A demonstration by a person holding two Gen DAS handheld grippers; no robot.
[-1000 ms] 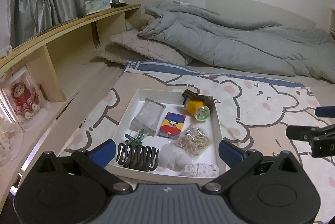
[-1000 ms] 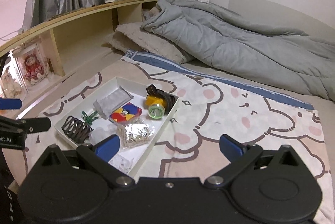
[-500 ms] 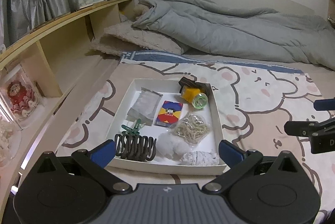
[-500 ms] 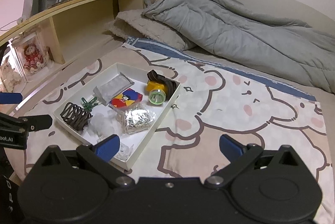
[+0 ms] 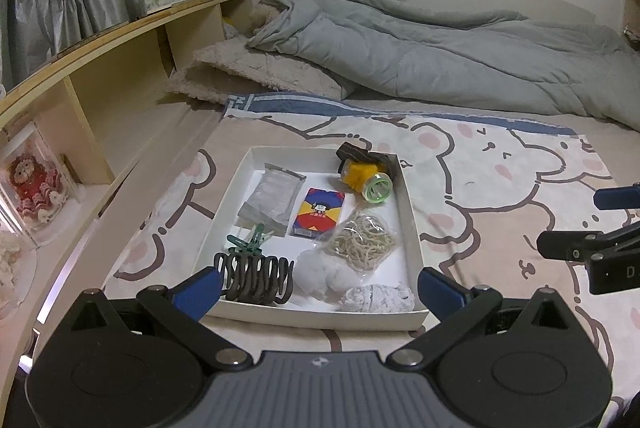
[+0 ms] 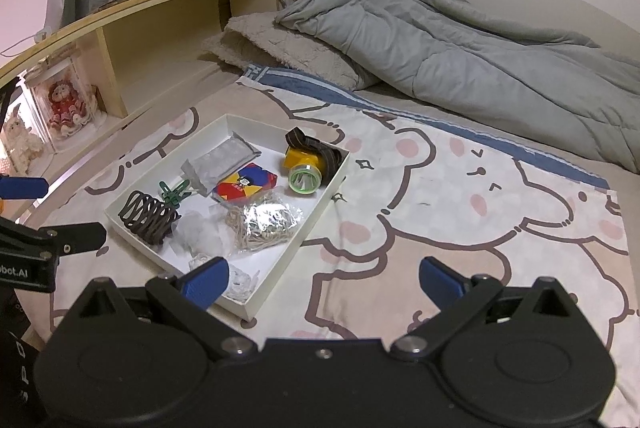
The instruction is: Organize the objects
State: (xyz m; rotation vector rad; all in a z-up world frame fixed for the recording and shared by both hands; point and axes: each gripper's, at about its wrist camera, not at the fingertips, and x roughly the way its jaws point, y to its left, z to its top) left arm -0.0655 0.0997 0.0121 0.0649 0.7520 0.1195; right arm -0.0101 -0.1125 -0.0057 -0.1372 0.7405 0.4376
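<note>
Your left gripper (image 5: 318, 290) has a black body with two round housings, a ribbed grey centre plate, silver screws at the linkage pivots, and blue fingertip pads (image 5: 199, 286). Your right gripper (image 6: 322, 282) matches it: black shell, silver screws, blue pads (image 6: 442, 282). White lettering marks each gripper's side.

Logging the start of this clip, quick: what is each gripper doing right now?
Left gripper: open, holding nothing, above the near edge of the white tray.
Right gripper: open, holding nothing.
</note>
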